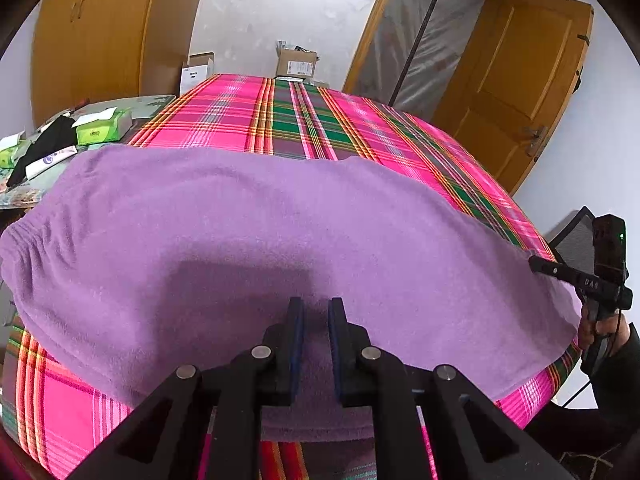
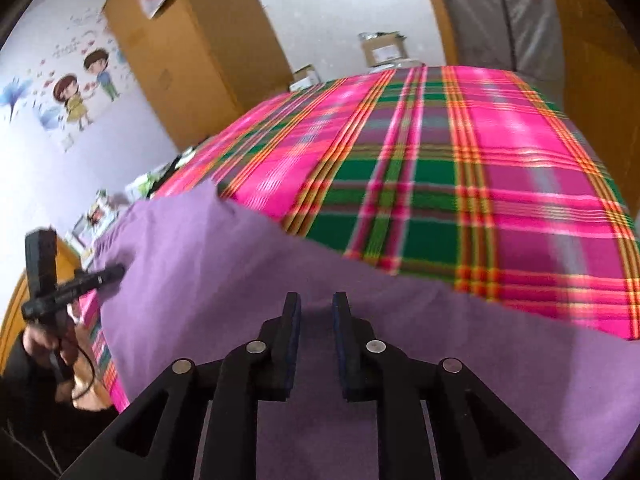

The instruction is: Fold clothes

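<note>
- Left gripper [image 1: 316,310] nearest the lens: jaws a narrow gap apart above the purple garment [image 1: 260,240]; whether the pads pinch cloth I cannot tell.
- Right gripper [image 2: 317,306]: jaws slightly spread over the same fabric, no cloth seen pinched between them.
- Purple garment lies spread flat across the near part of the bed, on the pink-green plaid bedspread [image 1: 304,120]; elastic waistband [image 1: 24,236] at the left end.
- Side counter [image 1: 152,100] beside the bed carries green tissue packs [image 1: 104,126]; print unreadable.
- Cardboard box [image 1: 296,64] past the bed has a white label, illegible.
- Cartoon wall sticker [image 2: 80,92] of two children; no readable text.
</note>
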### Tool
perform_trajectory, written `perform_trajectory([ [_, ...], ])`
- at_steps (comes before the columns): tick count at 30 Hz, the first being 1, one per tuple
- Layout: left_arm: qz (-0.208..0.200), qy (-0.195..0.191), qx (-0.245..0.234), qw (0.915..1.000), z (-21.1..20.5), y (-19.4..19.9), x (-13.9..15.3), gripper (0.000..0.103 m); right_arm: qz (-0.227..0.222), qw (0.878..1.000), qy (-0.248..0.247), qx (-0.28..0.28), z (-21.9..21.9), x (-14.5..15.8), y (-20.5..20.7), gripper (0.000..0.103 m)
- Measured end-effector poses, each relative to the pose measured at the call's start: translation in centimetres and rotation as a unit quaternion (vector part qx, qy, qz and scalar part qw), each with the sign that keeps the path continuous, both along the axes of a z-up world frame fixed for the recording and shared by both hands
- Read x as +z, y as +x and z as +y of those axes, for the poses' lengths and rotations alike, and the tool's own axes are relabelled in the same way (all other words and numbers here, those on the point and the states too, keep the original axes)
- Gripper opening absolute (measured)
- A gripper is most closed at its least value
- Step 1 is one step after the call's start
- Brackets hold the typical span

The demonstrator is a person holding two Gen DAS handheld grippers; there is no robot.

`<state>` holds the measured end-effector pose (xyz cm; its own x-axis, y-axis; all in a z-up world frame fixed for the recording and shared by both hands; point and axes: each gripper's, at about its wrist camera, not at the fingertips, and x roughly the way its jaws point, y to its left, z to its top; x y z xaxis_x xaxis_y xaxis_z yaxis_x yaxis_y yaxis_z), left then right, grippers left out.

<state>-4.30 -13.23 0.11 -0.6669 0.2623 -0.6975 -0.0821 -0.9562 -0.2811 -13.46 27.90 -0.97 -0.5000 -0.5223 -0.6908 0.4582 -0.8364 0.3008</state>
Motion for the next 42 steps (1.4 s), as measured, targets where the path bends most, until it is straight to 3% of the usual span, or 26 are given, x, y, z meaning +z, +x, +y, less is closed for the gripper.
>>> perform_trajectory([
  [6,0.006,0.013,0.012,0.9998,-1.1,1.0,0.1,0.012,0.015,1.0,0.001,0.015,-1.2,0.7,1.3,0.023],
  [10,0.017,0.005,0.051,0.9985,-3.3,2.1,0.3,0.012,0.027,0.998,-0.002,0.051,-3.4,0.8,2.7,0.026],
  [20,0.008,-0.009,0.127,0.9919,-8.6,4.2,0.2,0.012,0.004,0.997,-0.019,0.074,-4.7,-0.6,2.9,0.029],
  [26,0.019,-0.026,0.156,0.9872,-10.5,3.1,1.3,0.012,0.026,0.996,0.015,0.086,-5.6,-0.5,3.3,0.032],
  [30,-0.003,-0.04,0.17,0.9846,-11.5,2.0,0.4,0.011,0.03,0.995,0.026,0.087,-5.9,-0.4,3.4,0.033],
  [38,0.001,-0.03,0.17,0.985,-10.7,3.3,0.8,0.012,0.021,0.996,0.016,0.081,-5.6,-0.5,3.1,0.033],
  [42,0.016,-0.018,0.111,0.9935,-7.0,1.6,1.4,0.012,0.022,0.997,0.018,0.079,-5.8,-0.5,3.2,0.033],
])
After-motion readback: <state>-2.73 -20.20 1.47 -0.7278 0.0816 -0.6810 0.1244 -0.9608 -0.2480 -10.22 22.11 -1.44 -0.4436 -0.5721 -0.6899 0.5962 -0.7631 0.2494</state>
